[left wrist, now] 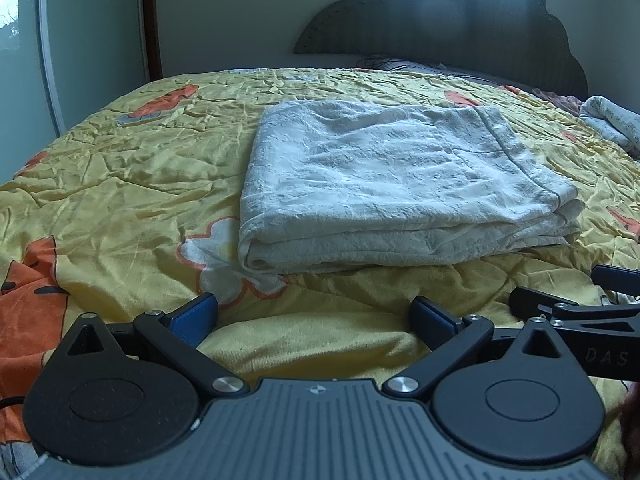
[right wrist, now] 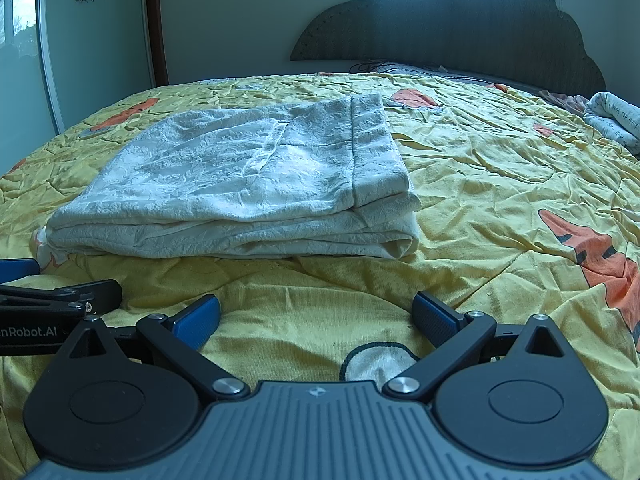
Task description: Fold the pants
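A yellow cartoon-print bedspread covered the bed; the folded white pants (stacked layers) lay flat. Left hand-held gripper and right hand-held gripper gaped wide, empty.

Pants: pale, crinkled cloth, embossed weave, matt. Bedspread: yellow cotton-like cloth, heavily creased. Left gripper: matt black plastic, ribbed grey body, textured blue pads, shiny metal rivets. Headboard: dull fabric.

Folded pants on the bedspread, headboard behind
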